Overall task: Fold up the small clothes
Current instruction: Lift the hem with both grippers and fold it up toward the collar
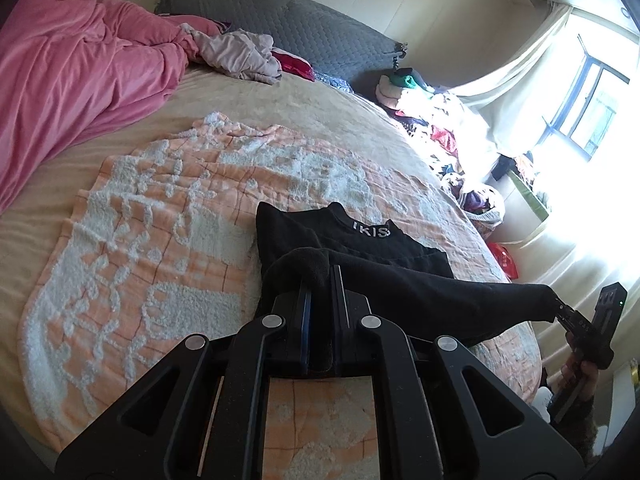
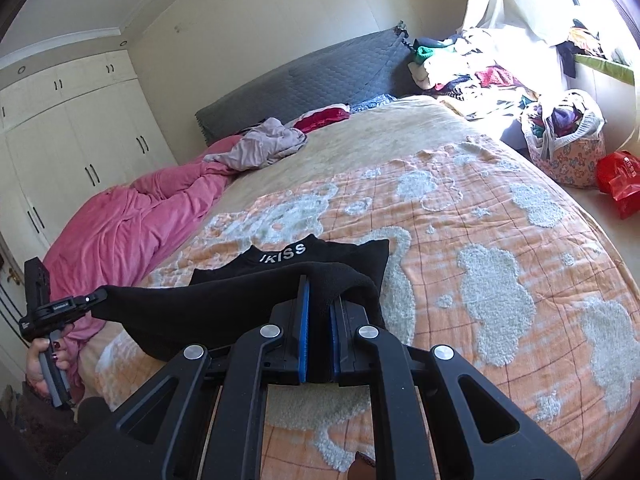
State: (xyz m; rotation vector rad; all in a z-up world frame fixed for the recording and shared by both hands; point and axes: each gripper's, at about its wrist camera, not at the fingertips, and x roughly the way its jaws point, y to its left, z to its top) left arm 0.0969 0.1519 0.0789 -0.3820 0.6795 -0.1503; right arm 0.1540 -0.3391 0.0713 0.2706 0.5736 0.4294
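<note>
Your garment (image 1: 360, 240) is lying on the blanket (image 1: 160, 208) near the bed's foot edge, its lifted hem stretching between your left gripper (image 1: 320, 280) and right gripper (image 2: 320, 292). The duvet (image 1: 72, 72) is sitting bunched along the bed's far-left side.

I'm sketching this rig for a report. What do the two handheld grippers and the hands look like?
Both grippers, left gripper and right gripper, are matte black with silver pivot bolts and blue finger pads. The left hand has dark red nail polish.
</note>
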